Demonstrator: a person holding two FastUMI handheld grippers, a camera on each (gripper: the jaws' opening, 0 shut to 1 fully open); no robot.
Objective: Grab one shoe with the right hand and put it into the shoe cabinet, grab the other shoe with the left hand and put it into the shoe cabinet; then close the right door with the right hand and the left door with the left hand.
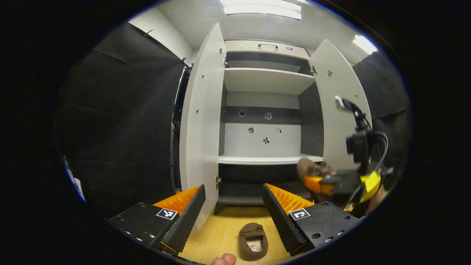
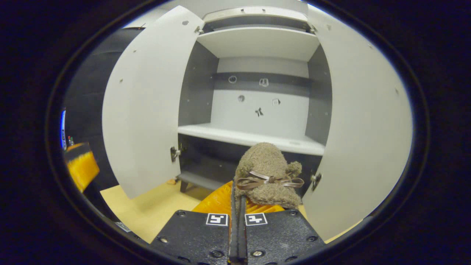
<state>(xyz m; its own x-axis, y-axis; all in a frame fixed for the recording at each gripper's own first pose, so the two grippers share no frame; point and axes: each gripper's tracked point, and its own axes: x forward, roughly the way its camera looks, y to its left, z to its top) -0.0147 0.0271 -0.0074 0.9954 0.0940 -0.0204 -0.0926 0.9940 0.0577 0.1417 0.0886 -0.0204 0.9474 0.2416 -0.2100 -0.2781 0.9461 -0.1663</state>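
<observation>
Right hand-held gripper [image 2: 237, 206] clenched on fuzzy brown slipper [image 2: 266, 173], lifted before open shoe cabinet [image 2: 257, 136], lower centre of frame.
Carry level past both open doors, set deep on middle shelf [image 2: 250, 138]. Left hand-held gripper [image 1: 233, 206] released above second slipper [image 1: 252, 241] on floor [image 1: 220, 232].

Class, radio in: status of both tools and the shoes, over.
Right tool shut on fuzzy shoe, facing open cabinet. Left tool open above second shoe on floor. Both doors open, path clear.

A recording booth — black cloth walls [image 1: 121, 110], ceiling light panels [image 1: 263, 8].
</observation>
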